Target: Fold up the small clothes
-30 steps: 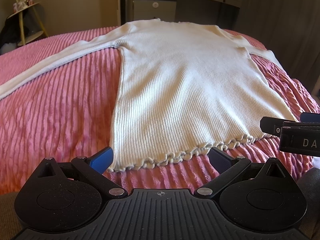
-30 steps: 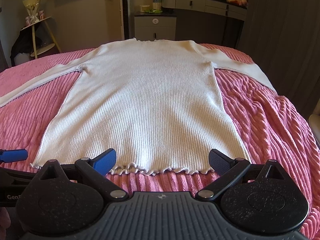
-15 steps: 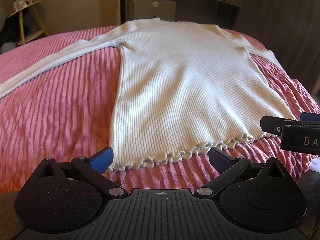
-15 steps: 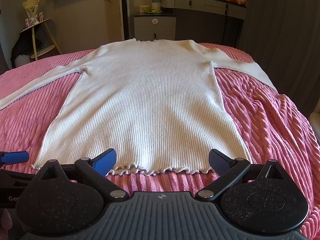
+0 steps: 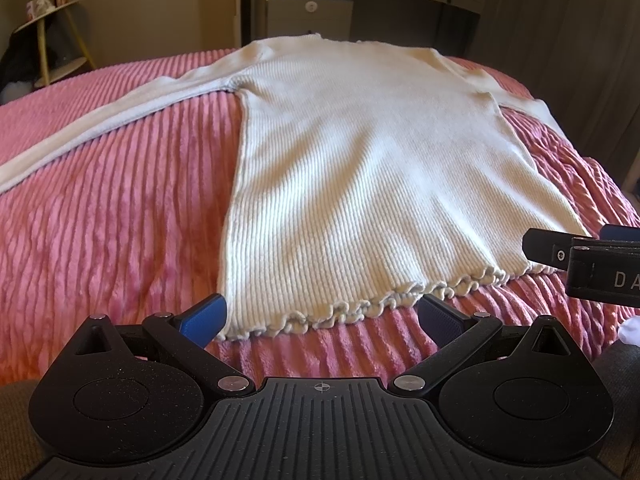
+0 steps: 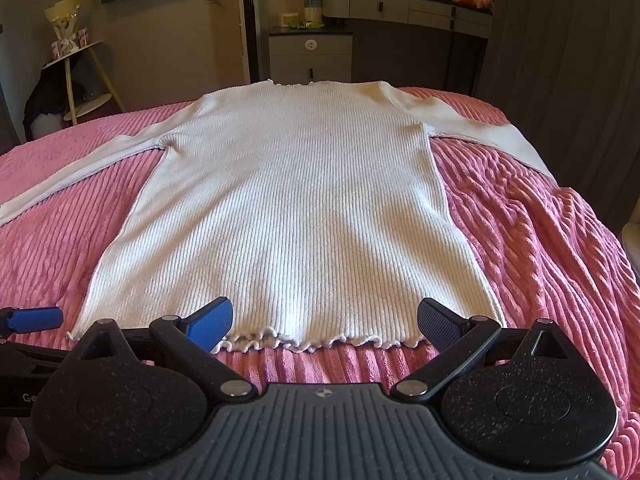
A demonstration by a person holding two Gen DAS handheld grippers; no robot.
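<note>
A white ribbed long-sleeved top (image 5: 360, 168) lies flat on a pink ribbed bedspread (image 5: 112, 232), ruffled hem towards me, sleeves spread out to both sides. My left gripper (image 5: 320, 320) is open and empty just short of the hem's left part. My right gripper (image 6: 324, 322) is open and empty over the hem (image 6: 316, 342) of the top (image 6: 296, 200), right of middle. The right gripper's side shows at the right edge of the left wrist view (image 5: 580, 256); a blue fingertip (image 6: 36, 318) of the left gripper shows in the right wrist view.
Behind the bed stand a grey nightstand (image 6: 310, 56), a dark dresser with a round mirror (image 6: 420, 12), and a small yellow-legged shelf (image 6: 80, 76) at the left. Dark curtains (image 6: 568, 60) hang at the right. The bedspread (image 6: 540, 248) drops away at the right.
The right gripper has crept slightly forward towards the hem. The left gripper has barely moved. The top lies as before.
</note>
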